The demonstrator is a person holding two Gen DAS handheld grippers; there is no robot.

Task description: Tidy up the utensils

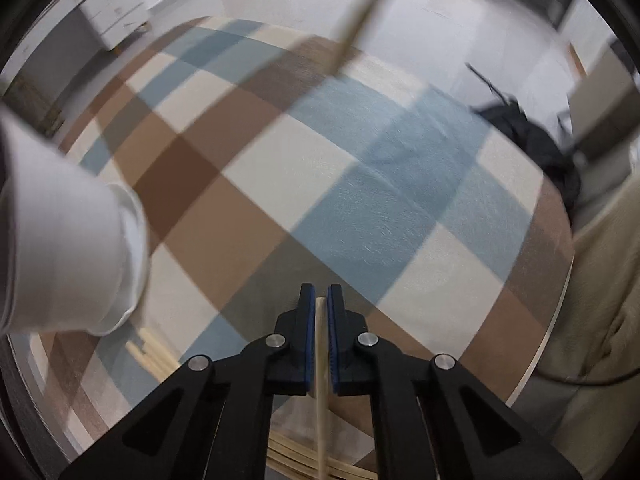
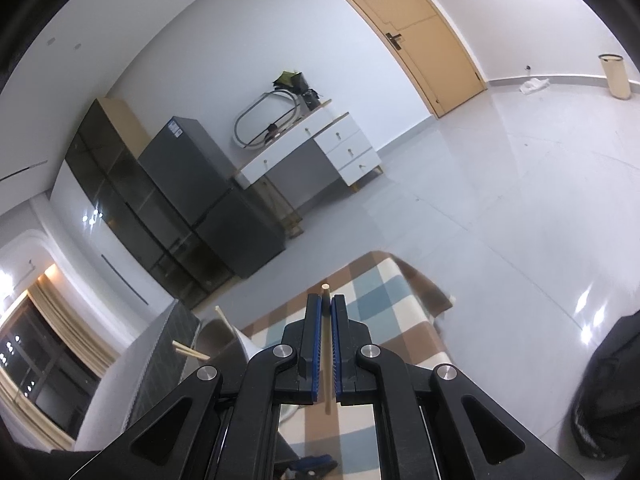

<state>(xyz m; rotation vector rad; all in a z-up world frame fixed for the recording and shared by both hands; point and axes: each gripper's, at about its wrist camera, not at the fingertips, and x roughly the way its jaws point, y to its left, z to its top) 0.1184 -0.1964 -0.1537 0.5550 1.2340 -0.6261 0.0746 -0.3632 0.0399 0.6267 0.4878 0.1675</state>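
In the left wrist view my left gripper [image 1: 321, 293] points down at the table and is shut on a pale wooden chopstick [image 1: 320, 344] that runs back between the blue pads. More chopsticks [image 1: 154, 356] lie on the cloth beside a white cup [image 1: 68, 240] at the left, and others show under the gripper at the bottom edge. A blurred chopstick [image 1: 360, 20] crosses the top of that view. In the right wrist view my right gripper [image 2: 326, 300] is shut on another chopstick [image 2: 325, 289], whose tip sticks out past the fingertips above the table.
A blue, brown and cream checked cloth [image 1: 340, 208] covers the round table. In the right wrist view a grey mesh holder [image 2: 160, 360] with chopsticks [image 2: 190, 351] in it stands at the left. A dark bag [image 1: 532, 140] lies on the floor beyond the table.
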